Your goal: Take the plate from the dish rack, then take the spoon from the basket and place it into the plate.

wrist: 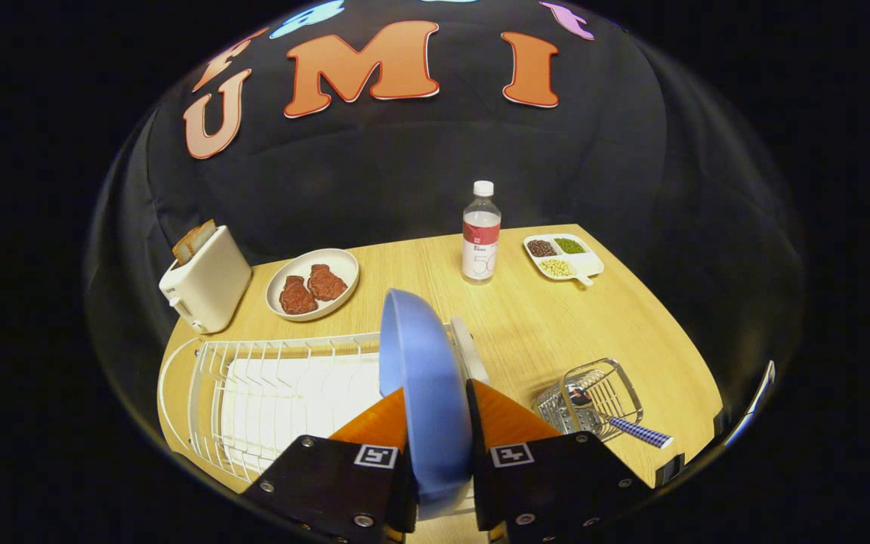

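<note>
Now the gripper point(439, 423) is closed on the blue plate point(424, 393), held upright on edge between both orange fingers point(510, 419).

Just to the plate's left lies the white wire dish rack point(269, 385); bare wooden table point(526, 317) opens ahead and to the right. Right of the fingers, near the table's edge, the metal basket point(597, 397) holds the spoon point(627, 427), its checked handle poking out. Toaster point(205, 283), meat plate point(313, 284), bottle point(481, 234) and divided tray point(563, 257) stand well beyond.

Spoon point(616, 423) bowl obscured inside the wire basket point(593, 397).
</note>
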The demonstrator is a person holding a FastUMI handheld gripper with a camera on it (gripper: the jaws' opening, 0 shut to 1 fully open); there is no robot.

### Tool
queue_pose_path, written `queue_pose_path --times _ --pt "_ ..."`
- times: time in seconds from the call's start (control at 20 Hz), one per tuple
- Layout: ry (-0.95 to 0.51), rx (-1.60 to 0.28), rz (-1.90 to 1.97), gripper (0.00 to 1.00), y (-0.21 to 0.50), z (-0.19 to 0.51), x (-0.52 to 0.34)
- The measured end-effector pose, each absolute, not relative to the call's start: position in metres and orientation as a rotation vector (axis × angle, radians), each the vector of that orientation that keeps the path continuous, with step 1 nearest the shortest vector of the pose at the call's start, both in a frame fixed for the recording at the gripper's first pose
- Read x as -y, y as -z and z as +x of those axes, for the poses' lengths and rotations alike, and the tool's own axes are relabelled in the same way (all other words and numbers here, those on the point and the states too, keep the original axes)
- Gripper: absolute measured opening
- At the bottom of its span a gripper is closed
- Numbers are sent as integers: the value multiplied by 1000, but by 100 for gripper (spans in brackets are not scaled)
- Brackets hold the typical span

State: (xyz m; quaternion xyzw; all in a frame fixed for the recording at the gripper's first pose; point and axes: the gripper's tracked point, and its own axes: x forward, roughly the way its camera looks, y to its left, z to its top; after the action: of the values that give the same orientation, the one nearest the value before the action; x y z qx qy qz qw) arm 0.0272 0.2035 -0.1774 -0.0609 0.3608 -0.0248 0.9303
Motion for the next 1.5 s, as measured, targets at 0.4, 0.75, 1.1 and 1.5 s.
queue_pose_path --times 0.4,0.75,1.1,1.5 --pt "75 -676 -239 26 150 32 -211" --pt "112 -628 -236 25 131 34 -201" --pt "111 -590 -99 26 99 7 -187" --pt "60 -617 172 26 103 -70 -167"
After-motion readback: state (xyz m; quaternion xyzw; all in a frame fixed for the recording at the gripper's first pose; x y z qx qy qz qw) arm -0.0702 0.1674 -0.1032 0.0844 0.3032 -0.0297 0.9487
